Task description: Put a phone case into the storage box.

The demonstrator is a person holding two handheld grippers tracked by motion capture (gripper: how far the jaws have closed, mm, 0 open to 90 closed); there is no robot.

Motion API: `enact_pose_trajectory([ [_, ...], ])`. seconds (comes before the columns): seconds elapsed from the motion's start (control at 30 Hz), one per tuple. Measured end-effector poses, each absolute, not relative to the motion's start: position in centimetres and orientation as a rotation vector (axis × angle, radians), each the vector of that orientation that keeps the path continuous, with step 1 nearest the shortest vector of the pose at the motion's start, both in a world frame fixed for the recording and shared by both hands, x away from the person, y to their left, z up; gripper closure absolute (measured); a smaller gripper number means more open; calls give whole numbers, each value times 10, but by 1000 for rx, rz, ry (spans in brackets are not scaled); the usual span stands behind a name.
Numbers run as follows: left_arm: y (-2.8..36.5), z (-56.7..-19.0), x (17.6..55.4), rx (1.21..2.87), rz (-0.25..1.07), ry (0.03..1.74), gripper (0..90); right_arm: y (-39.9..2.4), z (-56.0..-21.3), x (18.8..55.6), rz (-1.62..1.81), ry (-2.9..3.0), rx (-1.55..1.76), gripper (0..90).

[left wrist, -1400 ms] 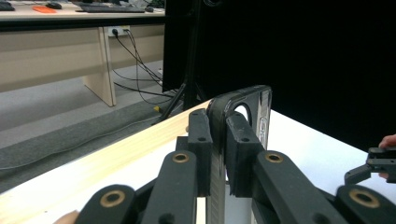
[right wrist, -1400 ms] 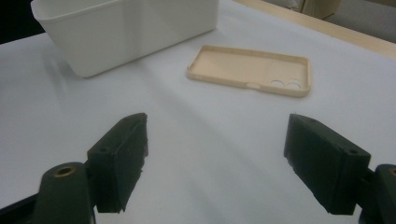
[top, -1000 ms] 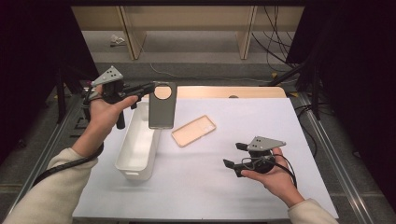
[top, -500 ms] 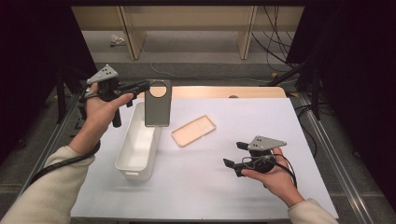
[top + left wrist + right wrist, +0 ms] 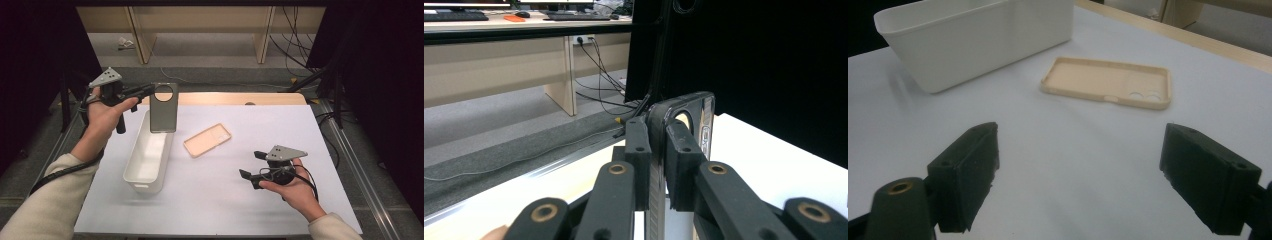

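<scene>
High view: left hand-held gripper clamps a seemingly clear phone case above the bin; right hand-held gripper gapes empty.

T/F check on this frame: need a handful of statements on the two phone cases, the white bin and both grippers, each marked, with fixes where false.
1. The left gripper is clamped on the dark phone case. True.
2. The dark phone case lies flat on the table. False: it hangs upright in the air, over the far end of the white bin.
3. The right gripper holds the peach phone case. False: its jaws stand wide with nothing between them, and they have just been opening.
4. The peach phone case lies on the white table cover, hollow side up. True.
5. The peach phone case is inside the white bin. False: it lies beside the bin.
</scene>
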State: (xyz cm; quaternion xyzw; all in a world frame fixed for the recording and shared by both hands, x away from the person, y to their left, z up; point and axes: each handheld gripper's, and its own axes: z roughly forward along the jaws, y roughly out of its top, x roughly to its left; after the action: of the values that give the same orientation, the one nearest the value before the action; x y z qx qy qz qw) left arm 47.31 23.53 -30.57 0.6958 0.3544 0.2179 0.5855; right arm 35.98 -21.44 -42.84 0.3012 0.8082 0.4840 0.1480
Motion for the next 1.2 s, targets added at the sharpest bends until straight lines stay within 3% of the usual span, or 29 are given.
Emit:
enact_pose_trajectory([
  [1.2, 245, -307, 493, 1656, 575, 815, 816, -214, -429, 360, 1396, 2329, 867, 170],
])
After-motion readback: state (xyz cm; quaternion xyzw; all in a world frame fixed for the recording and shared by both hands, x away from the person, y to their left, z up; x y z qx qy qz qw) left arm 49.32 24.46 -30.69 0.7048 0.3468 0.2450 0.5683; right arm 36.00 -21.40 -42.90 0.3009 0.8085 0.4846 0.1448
